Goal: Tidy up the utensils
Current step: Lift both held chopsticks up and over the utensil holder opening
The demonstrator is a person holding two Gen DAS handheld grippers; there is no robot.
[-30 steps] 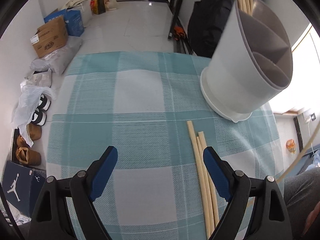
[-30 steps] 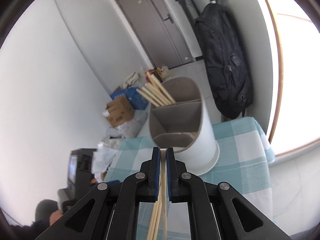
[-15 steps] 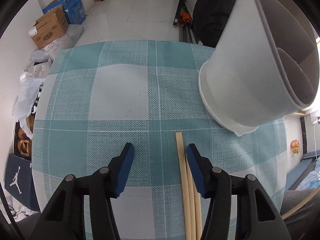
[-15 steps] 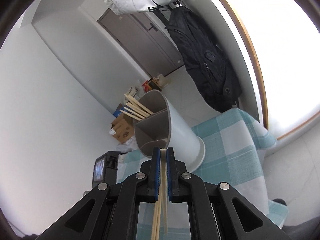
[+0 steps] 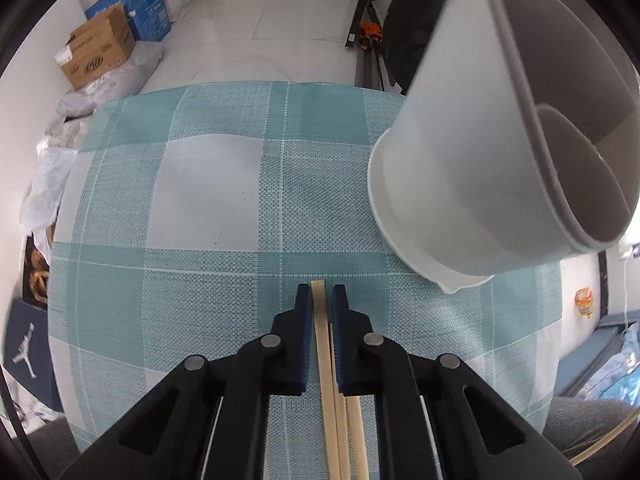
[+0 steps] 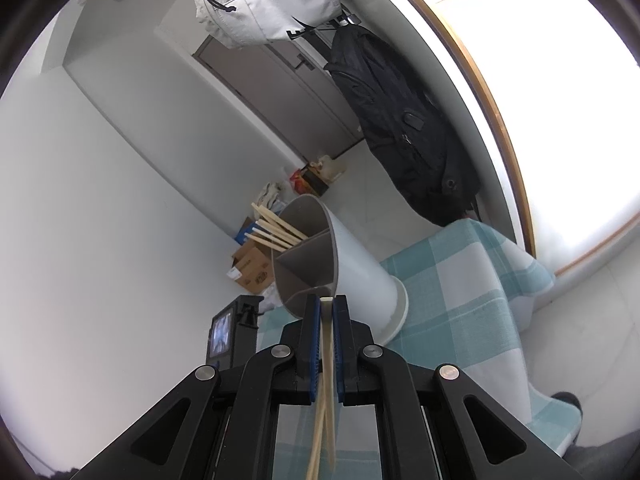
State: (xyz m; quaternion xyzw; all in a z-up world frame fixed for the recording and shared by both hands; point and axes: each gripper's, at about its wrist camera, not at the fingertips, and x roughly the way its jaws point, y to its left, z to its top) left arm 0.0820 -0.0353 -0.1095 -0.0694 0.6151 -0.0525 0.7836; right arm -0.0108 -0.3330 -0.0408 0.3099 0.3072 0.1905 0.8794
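Pale wood between blue pads on both sides. My left claw (image 5: 321,296) points steeply down at the surface (image 5: 208,184), which wears a teal-and-white checked cloth, and its jaws have just been closing: they now pinch a small bundle of chopsticks (image 5: 320,320) that lies flat on the cloth, tips poking out just past the pads, shafts running back under the claw toward me. Just to the right of that grip stands the utensil holder (image 5: 460,184), a white tub with grey inner dividers, its base on the cloth near the surface's far right corner.

My right claw (image 6: 326,308) is clenched on its own pair of chopsticks (image 6: 325,360), held up off the surface, their tips right in front of the holder's (image 6: 360,264) near rim from this view; I cannot tell whether they touch it. More chopsticks (image 6: 276,228) already stick out of the far compartment, fanned toward the wall. The nearer compartments look bare from here.

Behind, a black backpack (image 6: 396,120) hangs by the door, and cardboard boxes (image 5: 98,52) sit on the floor.
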